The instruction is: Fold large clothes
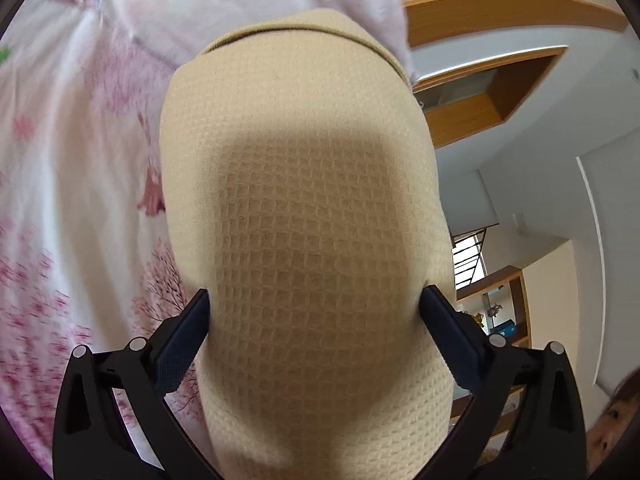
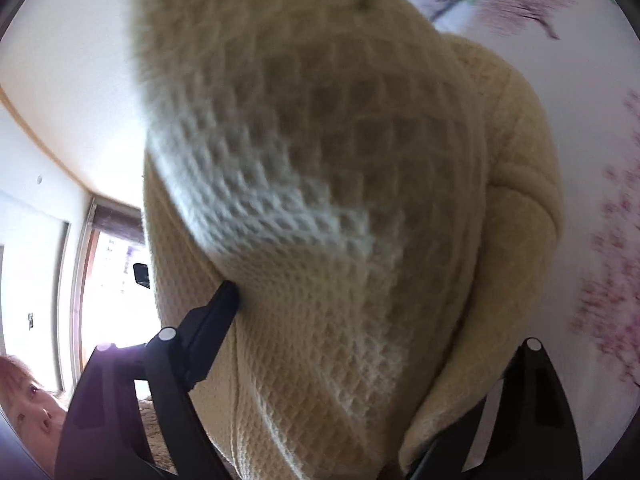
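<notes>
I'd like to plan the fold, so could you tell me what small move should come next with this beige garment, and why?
Probably carry both tools together toward the flowered sheet and lay the fold down. The beige garment sits bunched between the left tool's pads and drapes thickly over the right tool, whose far finger is hidden, so that grip is uncertain.

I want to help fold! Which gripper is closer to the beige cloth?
Left gripper: both pads squeeze the cloth. Right gripper straddles it, one finger touching, the other hidden.
</notes>
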Motion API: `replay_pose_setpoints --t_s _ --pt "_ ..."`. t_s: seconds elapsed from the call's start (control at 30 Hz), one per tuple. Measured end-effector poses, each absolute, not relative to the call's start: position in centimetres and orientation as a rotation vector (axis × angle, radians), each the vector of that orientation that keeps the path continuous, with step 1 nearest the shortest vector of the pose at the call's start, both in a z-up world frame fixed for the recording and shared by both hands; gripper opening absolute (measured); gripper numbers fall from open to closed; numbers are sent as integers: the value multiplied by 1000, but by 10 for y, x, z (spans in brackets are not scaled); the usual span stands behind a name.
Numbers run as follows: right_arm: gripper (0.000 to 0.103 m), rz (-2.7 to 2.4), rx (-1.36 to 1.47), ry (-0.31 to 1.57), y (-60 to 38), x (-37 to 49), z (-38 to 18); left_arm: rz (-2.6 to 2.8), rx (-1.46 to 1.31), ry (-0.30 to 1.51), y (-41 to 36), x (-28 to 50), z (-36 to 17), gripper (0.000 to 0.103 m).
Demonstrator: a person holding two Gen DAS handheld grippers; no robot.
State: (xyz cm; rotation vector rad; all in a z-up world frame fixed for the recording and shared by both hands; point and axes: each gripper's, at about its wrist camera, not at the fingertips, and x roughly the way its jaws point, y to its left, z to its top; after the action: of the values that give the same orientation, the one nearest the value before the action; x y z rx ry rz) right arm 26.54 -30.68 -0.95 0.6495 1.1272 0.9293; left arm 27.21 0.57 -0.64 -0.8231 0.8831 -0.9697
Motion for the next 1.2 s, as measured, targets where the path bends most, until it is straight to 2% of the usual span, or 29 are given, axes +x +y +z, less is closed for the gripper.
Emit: replay_pose_setpoints --t_s 0.1,0.2,0.3,0.4,0.47,0.53,0.73,0.8,0.9,0.97,1.03,1.1,1.17,1.2 --pt "79 972 631 1107 -289 272 -4 -925 -806 831 40 265 9 100" --pt "77 1037 612 1084 -247 290 14 -841 -775 765 83 259 33 94" --pt "74 1058 598 1070 -210 309 24 -717 -681 755 115 261 53 93" --pt "68 979 613 1110 -195 328 4 -626 -716 820 146 275 31 91" --pt "60 933 666 1159 -199 337 -16 -567 -756 858 160 282 8 89" --pt "59 881 709 1215 -207 341 -34 -583 -743 856 158 284 4 86" --pt "59 854 759 1241 -225 336 -45 -549 -607 873 143 282 19 88" --pt "62 846 735 1246 -230 352 -42 -526 -615 890 152 279 14 94" --pt "81 826 686 1270 -227 357 -47 -506 -685 918 158 280 -2 102" --pt "97 820 652 1305 -224 356 -47 -532 -747 937 158 286 -12 102" --pt "101 833 652 1346 -222 357 -51 -564 -785 951 150 294 -18 102" --pt "99 860 686 1351 -220 359 -56 -608 -837 968 148 297 -28 102" --pt "84 901 708 1320 -223 354 -56 -659 -924 979 145 301 -39 102" --pt "80 914 720 1309 -224 353 -57 -663 -924 959 141 301 -38 102"
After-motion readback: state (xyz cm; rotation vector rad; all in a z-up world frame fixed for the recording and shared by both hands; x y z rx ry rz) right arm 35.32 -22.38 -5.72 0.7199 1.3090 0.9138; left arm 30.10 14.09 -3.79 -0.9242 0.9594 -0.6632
